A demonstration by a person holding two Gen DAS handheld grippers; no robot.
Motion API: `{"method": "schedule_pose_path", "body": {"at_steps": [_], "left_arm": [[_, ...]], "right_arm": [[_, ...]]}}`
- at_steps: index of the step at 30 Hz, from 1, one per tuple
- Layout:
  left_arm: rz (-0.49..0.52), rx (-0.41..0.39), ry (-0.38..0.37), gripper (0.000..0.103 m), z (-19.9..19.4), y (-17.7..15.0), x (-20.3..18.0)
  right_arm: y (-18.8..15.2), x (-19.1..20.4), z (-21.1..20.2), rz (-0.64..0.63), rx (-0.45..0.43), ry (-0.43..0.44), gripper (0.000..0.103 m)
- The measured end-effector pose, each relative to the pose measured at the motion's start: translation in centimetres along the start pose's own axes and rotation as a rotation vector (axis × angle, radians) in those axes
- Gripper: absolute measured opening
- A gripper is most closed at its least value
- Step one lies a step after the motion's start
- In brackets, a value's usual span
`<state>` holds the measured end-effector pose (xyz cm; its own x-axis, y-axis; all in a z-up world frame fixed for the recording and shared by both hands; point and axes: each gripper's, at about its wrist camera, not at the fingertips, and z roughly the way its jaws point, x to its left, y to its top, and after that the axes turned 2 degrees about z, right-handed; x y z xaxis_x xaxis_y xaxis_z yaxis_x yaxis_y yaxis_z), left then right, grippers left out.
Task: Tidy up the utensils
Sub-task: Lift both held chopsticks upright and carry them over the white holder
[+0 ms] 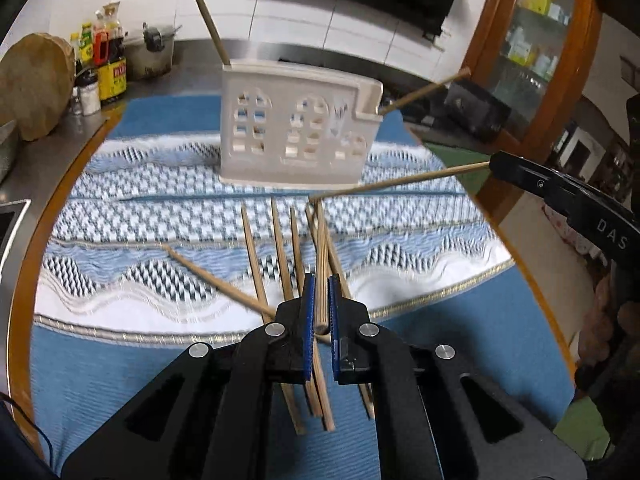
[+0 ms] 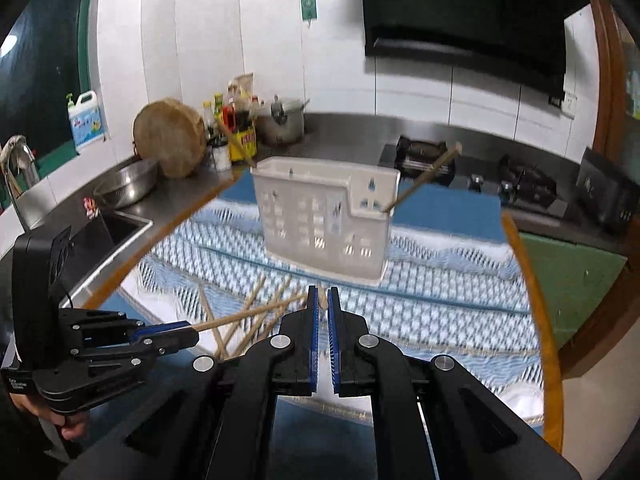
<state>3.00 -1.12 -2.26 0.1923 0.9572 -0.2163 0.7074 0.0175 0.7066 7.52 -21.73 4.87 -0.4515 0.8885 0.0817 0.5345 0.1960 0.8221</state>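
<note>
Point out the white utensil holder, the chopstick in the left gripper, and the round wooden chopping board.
white utensil holder (image 1: 298, 128), left wrist view, on its perforated front wall.
chopstick in the left gripper (image 1: 321, 264), left wrist view, on the shaft ahead of the blue pads.
round wooden chopping board (image 2: 170, 142), right wrist view, on its flat face.

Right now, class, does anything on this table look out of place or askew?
Yes. Loose chopsticks lie crisscrossed on the blue patterned cloth instead of standing in the white holder. The two already in it, and, lean outward in opposite directions.
</note>
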Motion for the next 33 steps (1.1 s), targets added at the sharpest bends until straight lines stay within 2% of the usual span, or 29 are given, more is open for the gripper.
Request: {"method": "schedule_pose_path", "body": {"at_steps": [24, 33], "left_arm": [[0.041, -0.174, -0.003, 0.005, -4.7, 7.8, 0.9], [0.052, -0.270, -0.017, 0.005, -6.9, 12.3, 1.0]], "right_arm": [[7.8, -0.3, -2.0, -0.080, -0.164, 0.023, 0.005], [11.2, -1.0, -2.0, -0.070, -0.231, 0.017, 0.005]]}}
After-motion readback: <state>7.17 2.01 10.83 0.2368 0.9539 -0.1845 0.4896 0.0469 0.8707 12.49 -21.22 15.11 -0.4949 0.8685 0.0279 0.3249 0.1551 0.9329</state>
